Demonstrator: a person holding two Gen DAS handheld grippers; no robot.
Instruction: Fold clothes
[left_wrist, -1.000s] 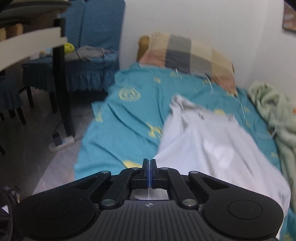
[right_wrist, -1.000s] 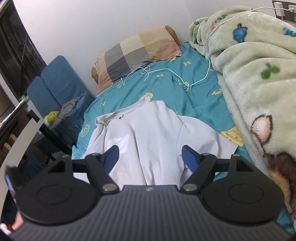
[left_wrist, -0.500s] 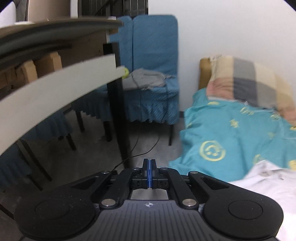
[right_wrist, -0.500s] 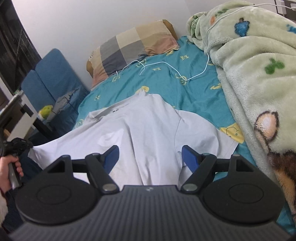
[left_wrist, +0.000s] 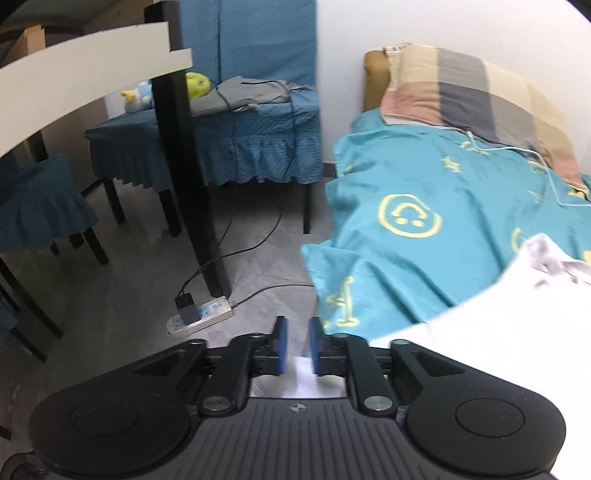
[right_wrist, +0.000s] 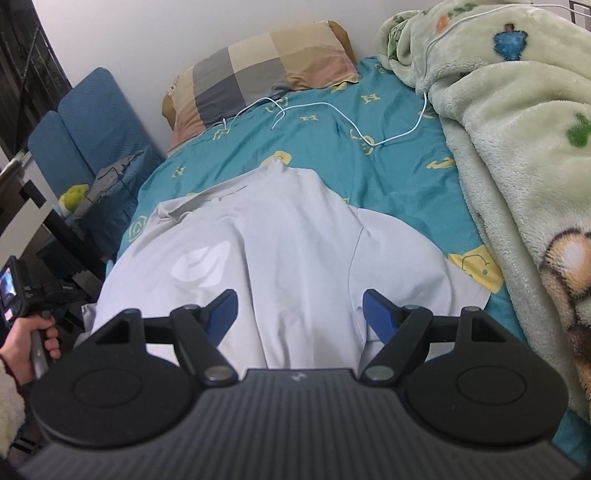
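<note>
A white T-shirt (right_wrist: 288, 258) lies spread front-up on the teal bed sheet (right_wrist: 388, 177), collar toward the pillow, its left side reaching the bed's left edge. My right gripper (right_wrist: 300, 314) hovers open over the shirt's lower part, nothing between its blue pads. My left gripper (left_wrist: 294, 339) is at the bed's left side, facing the floor and chair. Its pads stand a little apart, and a strip of the white shirt (left_wrist: 498, 332) shows just below the gap. In the right wrist view a hand (right_wrist: 26, 343) holds that left gripper at the far left.
A checked pillow (right_wrist: 258, 66) lies at the bed's head, and a white cable (right_wrist: 332, 107) trails over the sheet. A green fleece blanket (right_wrist: 517, 147) is heaped along the right. Left of the bed stand a blue chair (left_wrist: 240, 129), a black table leg (left_wrist: 188, 166) and a power strip (left_wrist: 199, 314).
My left gripper pulled the shirt's left side out toward the bed edge, then its shut jaws parted. The shirt now lies wider. My right gripper stayed open and hardly moved.
</note>
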